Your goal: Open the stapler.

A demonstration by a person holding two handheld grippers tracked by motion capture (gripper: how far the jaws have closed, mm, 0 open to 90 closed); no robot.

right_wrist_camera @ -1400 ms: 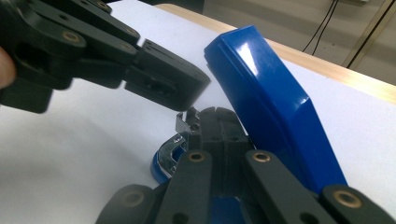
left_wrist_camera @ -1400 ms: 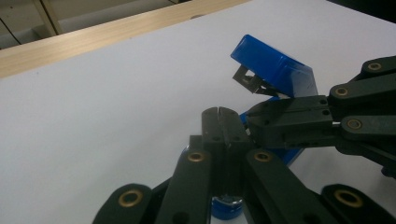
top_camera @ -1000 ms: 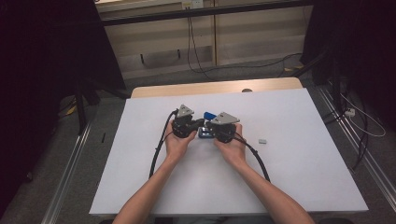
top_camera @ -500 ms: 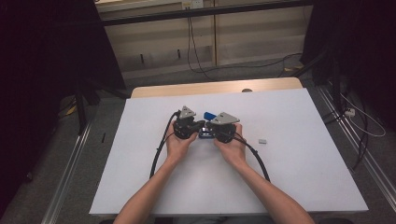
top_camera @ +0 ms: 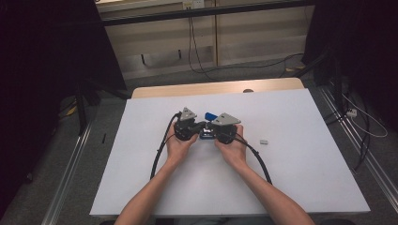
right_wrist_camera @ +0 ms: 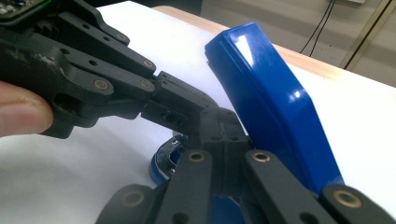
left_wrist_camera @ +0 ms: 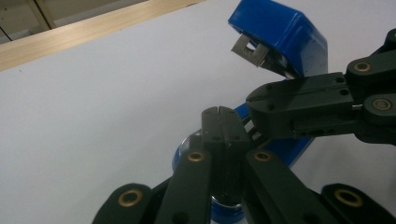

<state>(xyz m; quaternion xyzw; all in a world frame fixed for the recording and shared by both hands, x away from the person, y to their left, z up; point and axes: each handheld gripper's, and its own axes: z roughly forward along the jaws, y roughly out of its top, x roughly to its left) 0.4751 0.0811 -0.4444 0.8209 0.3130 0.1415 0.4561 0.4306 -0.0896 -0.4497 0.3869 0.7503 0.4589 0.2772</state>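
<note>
A blue stapler lies on the white table with its top arm swung up and its metal mouth showing. In the high view the stapler sits between the two hands. My left gripper is shut, its tips just above the stapler's blue base. My right gripper is also shut, close beside the raised blue arm. The two grippers' tips meet over the base: the left gripper comes from the left, the right gripper from the right. Nothing visible sits between either pair of jaws.
A small grey piece lies on the table to the right of the hands. A wooden strip runs along the table's far edge. Black cables trail from both grippers toward the near edge.
</note>
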